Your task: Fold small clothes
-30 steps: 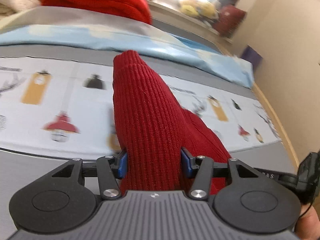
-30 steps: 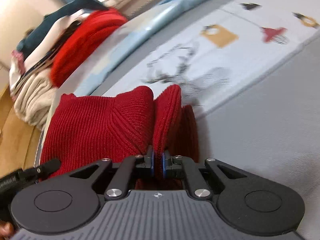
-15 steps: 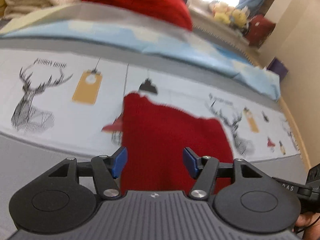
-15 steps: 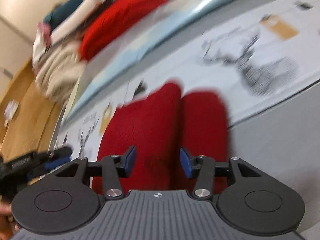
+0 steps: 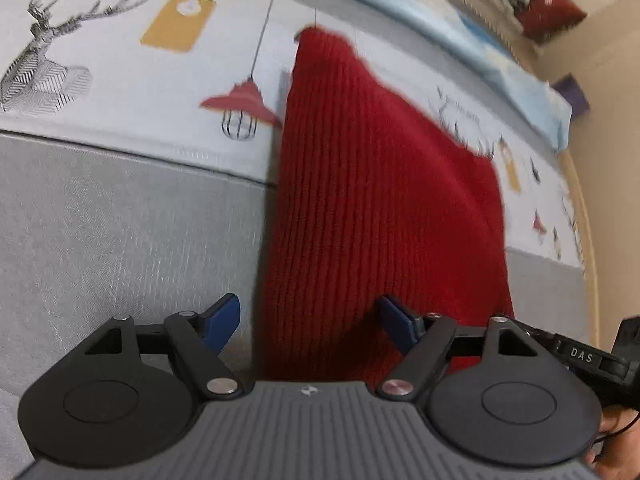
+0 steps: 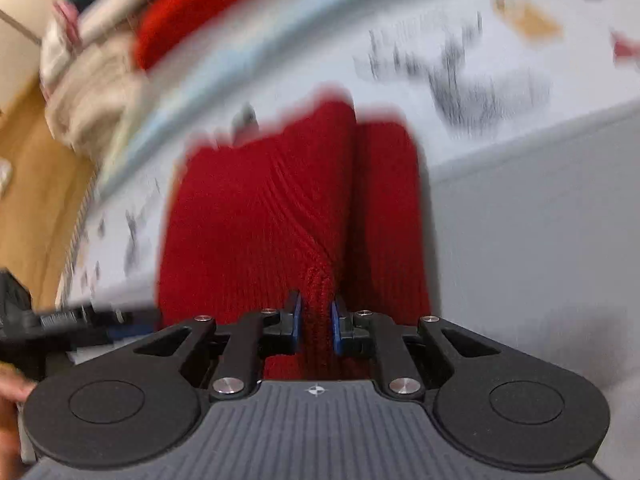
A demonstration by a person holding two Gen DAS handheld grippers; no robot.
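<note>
- The left gripper (image 5: 310, 320) is hanging over the near left edge of the red knit garment (image 5: 380, 200); its jaws have just been opening and are standing wide, the blue pads clear of the cloth on either side, so it is gripping nothing.
- The garment is lying on a bed (image 5: 100, 220), half on plain grey fabric and half on a white printed sheet (image 5: 120, 80) with deer, lamps and tags; it looks already doubled over, a ribbed, soft, thick slab with a rounded fold.
- The right gripper (image 6: 316, 322) is pointing at the garment's near end; its jaws have just been closing and are pinching a bunched ridge of the red knit between the pads.
- Judging by this, one fold seems done and another is being started; flattening and setting aside are left.
</note>
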